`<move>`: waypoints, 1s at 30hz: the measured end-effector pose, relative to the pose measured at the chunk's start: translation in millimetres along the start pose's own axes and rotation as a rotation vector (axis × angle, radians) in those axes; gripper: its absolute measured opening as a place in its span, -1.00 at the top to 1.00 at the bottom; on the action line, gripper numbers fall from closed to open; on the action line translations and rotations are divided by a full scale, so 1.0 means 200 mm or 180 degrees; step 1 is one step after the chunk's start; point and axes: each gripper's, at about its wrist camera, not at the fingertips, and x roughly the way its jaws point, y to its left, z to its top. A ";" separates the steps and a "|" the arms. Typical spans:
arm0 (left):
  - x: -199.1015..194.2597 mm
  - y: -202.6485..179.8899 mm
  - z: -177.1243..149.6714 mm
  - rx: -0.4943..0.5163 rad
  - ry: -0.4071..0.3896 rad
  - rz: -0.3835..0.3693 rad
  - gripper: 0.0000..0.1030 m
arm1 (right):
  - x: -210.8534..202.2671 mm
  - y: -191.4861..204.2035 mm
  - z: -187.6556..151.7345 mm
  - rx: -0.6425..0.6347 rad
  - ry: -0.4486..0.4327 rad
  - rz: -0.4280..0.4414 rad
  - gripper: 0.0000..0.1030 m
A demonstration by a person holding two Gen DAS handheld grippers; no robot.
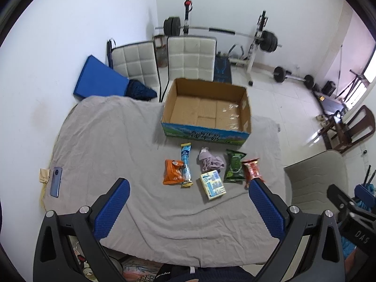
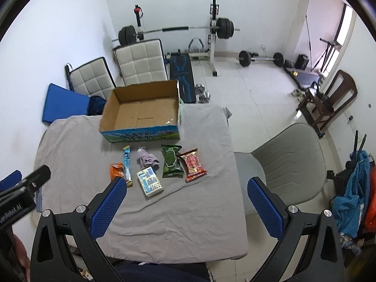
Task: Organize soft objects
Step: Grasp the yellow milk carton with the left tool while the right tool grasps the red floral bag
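Note:
An open, empty cardboard box (image 1: 206,108) (image 2: 141,110) stands at the far side of the grey-covered table. In front of it lie an orange packet (image 1: 172,172) (image 2: 115,169), a blue stick pack (image 1: 186,164) (image 2: 127,164), a crumpled lilac cloth (image 1: 211,161) (image 2: 146,159), a tissue pack (image 1: 213,184) (image 2: 150,181), a green packet (image 1: 233,165) (image 2: 171,161) and a red packet (image 1: 252,171) (image 2: 193,164). My left gripper (image 1: 188,186) is open and empty, above the near table. My right gripper (image 2: 186,185) is open and empty, held near the table's right edge.
A blue phone (image 1: 56,181) lies at the table's left edge. A grey chair (image 2: 289,164) stands right of the table, two white chairs (image 1: 164,61) behind it. Barbell rack (image 2: 178,30), weights and a wooden chair (image 2: 329,98) stand farther back.

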 end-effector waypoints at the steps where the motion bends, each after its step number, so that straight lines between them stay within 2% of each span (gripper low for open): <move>1: 0.09 -0.01 0.02 0.0002 0.0056 -0.0009 -1.00 | 0.08 -0.02 0.02 -0.0011 0.0042 -0.0033 -1.00; 6: 0.52 -0.06 0.04 0.0031 0.0519 -0.0009 -1.00 | 0.58 -0.07 0.10 -0.0079 0.0385 -0.0083 -1.00; 10: 0.96 -0.14 0.00 -0.0059 0.1000 -0.0195 -1.00 | 1.10 -0.09 0.10 -0.0209 0.0773 -0.0036 -1.00; 13: 1.26 -0.20 -0.05 -0.0132 0.1359 -0.0247 -1.00 | 1.45 -0.10 0.08 -0.0254 0.1100 -0.0010 -1.00; 18: 1.66 -0.27 -0.15 -0.0175 0.1735 -0.0207 -1.00 | 1.93 -0.14 0.04 -0.0229 0.1546 -0.0023 -1.00; 23: 1.90 -0.30 -0.20 -0.0328 0.2006 -0.0277 -1.00 | 2.21 -0.16 0.01 -0.0176 0.1805 -0.0011 -0.98; 26: 1.98 -0.32 -0.22 -0.0354 0.2082 -0.0284 -1.00 | 2.32 -0.16 -0.01 -0.0203 0.1900 -0.0063 -0.93; 30: 2.06 -0.35 -0.26 -0.0338 0.2140 -0.0306 -0.99 | 2.44 -0.16 -0.04 -0.0203 0.2019 0.0003 -0.87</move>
